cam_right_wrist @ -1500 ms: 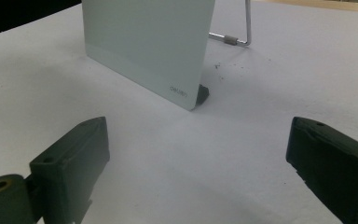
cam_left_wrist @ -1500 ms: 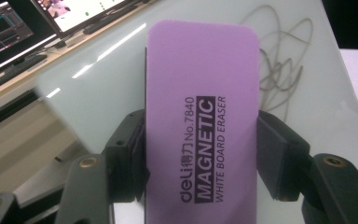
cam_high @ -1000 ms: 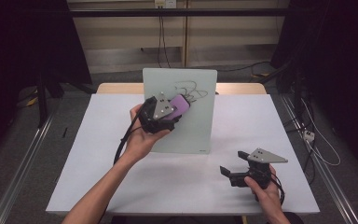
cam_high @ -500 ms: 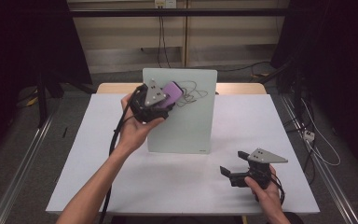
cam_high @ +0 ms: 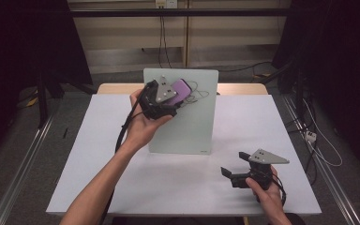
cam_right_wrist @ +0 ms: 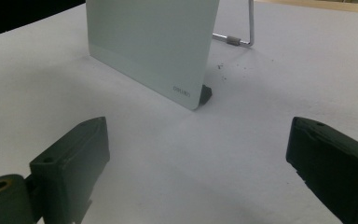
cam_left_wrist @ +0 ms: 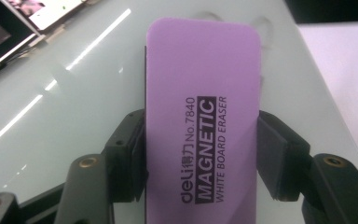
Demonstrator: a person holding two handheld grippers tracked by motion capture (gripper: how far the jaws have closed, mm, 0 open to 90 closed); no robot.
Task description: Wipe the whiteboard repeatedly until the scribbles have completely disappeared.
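Note:
A pale green glass whiteboard [cam_high: 187,119] stands tilted on the white table [cam_high: 98,140], with black scribbles near its top. My left gripper [cam_high: 171,101] is raised at the board's upper left, shut on a purple magnetic whiteboard eraser [cam_high: 182,89]. The eraser [cam_left_wrist: 203,116] lies flat against the board [cam_left_wrist: 65,107] between the two jaws. Near the table's front right, my right gripper [cam_high: 228,176] rests low and open with nothing between its jaws. It faces the board's lower corner [cam_right_wrist: 168,60] and its wire stand [cam_right_wrist: 242,32].
The table's wooden far edge [cam_high: 243,88] shows behind the board. Dark curtains and cables [cam_high: 161,44] hang at the back, and more cables lie on the floor at right [cam_high: 314,140]. Bare white tabletop [cam_right_wrist: 242,140] lies between my right gripper and the board.
My left gripper has carried the eraser up and leftwards across the board's top. The right gripper has stayed put.

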